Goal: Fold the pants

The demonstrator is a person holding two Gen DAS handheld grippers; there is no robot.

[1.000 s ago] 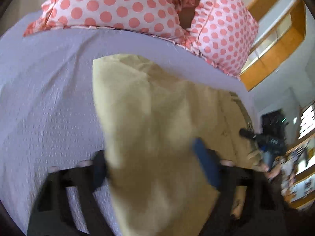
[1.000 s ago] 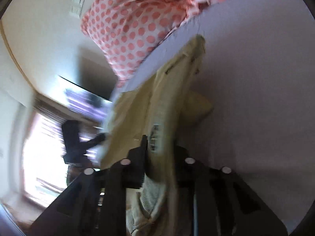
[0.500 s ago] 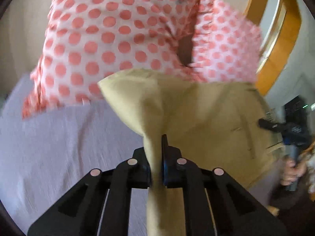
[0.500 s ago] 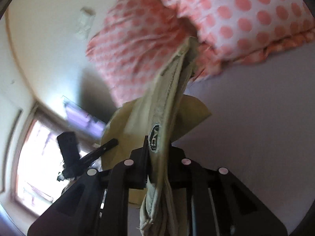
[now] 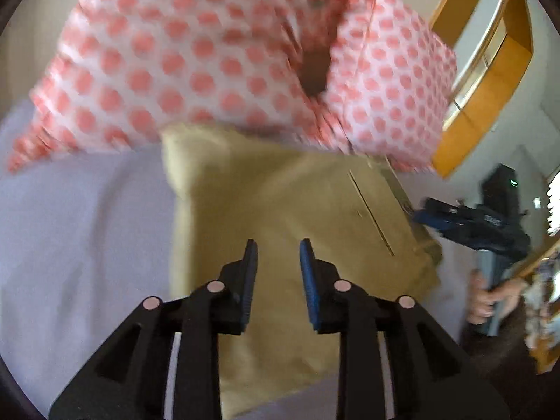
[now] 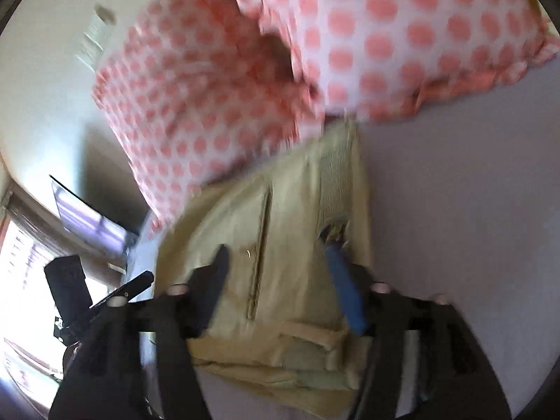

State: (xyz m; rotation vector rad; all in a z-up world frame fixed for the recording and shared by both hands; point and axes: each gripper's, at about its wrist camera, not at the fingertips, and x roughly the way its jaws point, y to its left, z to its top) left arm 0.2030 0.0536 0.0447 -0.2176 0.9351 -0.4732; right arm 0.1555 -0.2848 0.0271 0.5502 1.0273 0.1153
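The khaki pants (image 5: 280, 210) lie folded in a flat stack on the lilac bedsheet (image 5: 77, 231), their far edge against the pillows. My left gripper (image 5: 278, 250) is open and empty just above the pants. In the right wrist view the pants (image 6: 294, 217) show a pocket seam and the waistband end near me. My right gripper (image 6: 276, 259) is open wide over them and holds nothing. The right gripper and the hand on it also show in the left wrist view (image 5: 469, 224), at the pants' right edge.
Two pink polka-dot pillows (image 5: 217, 56) stand at the head of the bed, also seen in the right wrist view (image 6: 385, 35). A wooden frame (image 5: 490, 80) is on the right. A dark screen (image 6: 87, 217) and a bright window (image 6: 21, 280) are on the left.
Half a second ago both grippers were shut on the pants and held them up. Now both have opened and the pants lie flat on the bed near the pillows.
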